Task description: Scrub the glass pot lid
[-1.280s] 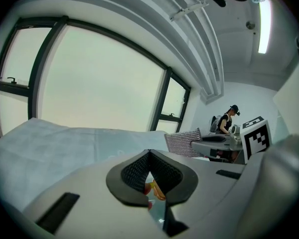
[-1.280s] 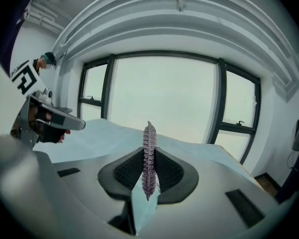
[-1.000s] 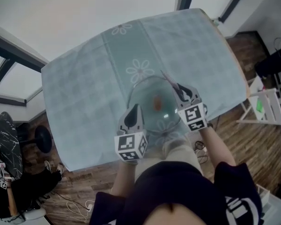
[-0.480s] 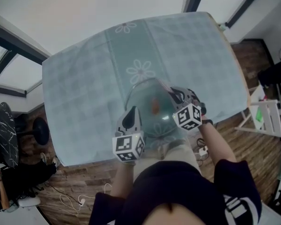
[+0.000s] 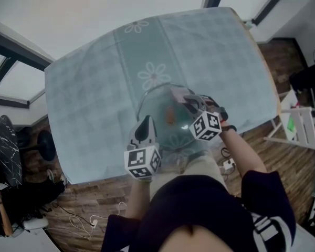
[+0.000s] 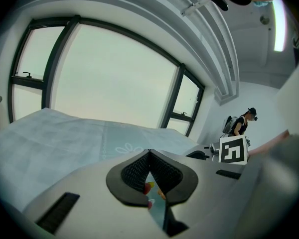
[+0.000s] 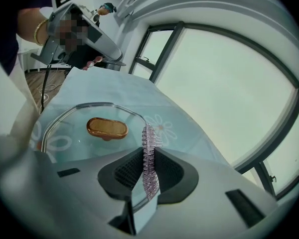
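Note:
The round glass pot lid [image 5: 158, 105] with a copper knob [image 5: 170, 114] is held tilted above the table. My left gripper [image 5: 145, 122] is shut on the lid's near rim, and the left gripper view shows the glass edge [image 6: 158, 208] between the pads. My right gripper [image 5: 187, 101] is shut on a pinkish mesh scrubber [image 5: 179, 94] over the lid's right part. In the right gripper view the scrubber [image 7: 149, 161] stands on edge between the jaws of the right gripper [image 7: 148, 172], just beside the lid [image 7: 65, 126] and its knob [image 7: 107, 128].
A table [image 5: 89, 88] under a blue-green cloth with flower prints lies below the lid. Wooden floor surrounds it, with a white rack [image 5: 299, 122] at the right and cables near my feet. A person [image 6: 241, 123] stands far off in the left gripper view.
My right gripper has sunk toward the lid and rolled, its marker cube now turned. The scrubber has shifted left over the glass. The left gripper has kept its hold.

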The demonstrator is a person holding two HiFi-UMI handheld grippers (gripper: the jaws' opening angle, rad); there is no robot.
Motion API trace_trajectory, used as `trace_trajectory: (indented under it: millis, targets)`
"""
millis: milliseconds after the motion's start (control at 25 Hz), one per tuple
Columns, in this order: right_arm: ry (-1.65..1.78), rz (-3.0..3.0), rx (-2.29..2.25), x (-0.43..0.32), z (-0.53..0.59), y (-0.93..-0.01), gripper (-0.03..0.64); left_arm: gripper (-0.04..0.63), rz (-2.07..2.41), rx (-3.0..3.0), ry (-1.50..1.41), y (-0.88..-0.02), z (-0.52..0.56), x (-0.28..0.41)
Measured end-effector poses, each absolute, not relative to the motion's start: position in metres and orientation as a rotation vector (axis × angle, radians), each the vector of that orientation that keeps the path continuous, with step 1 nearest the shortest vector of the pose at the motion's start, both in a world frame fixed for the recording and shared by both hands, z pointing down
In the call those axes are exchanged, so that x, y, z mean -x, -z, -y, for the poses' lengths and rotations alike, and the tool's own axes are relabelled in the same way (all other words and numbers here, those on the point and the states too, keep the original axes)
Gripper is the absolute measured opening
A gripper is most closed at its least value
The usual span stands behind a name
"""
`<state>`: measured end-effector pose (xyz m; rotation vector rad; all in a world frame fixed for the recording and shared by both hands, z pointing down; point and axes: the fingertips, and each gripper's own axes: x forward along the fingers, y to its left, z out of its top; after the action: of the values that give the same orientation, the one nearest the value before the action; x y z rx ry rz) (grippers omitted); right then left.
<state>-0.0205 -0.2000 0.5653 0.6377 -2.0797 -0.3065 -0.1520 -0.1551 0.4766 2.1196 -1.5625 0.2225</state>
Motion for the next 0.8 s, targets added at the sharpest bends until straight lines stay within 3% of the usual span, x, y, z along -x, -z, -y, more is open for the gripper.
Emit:
trace_trajectory:
  millis: [800]
  targets:
    - [0.166,2.058,-0.514,0.017,0.177,-0.595,0.066,-0.002,1.574,-2.104,-0.216,-0.477,0.145,0.16]
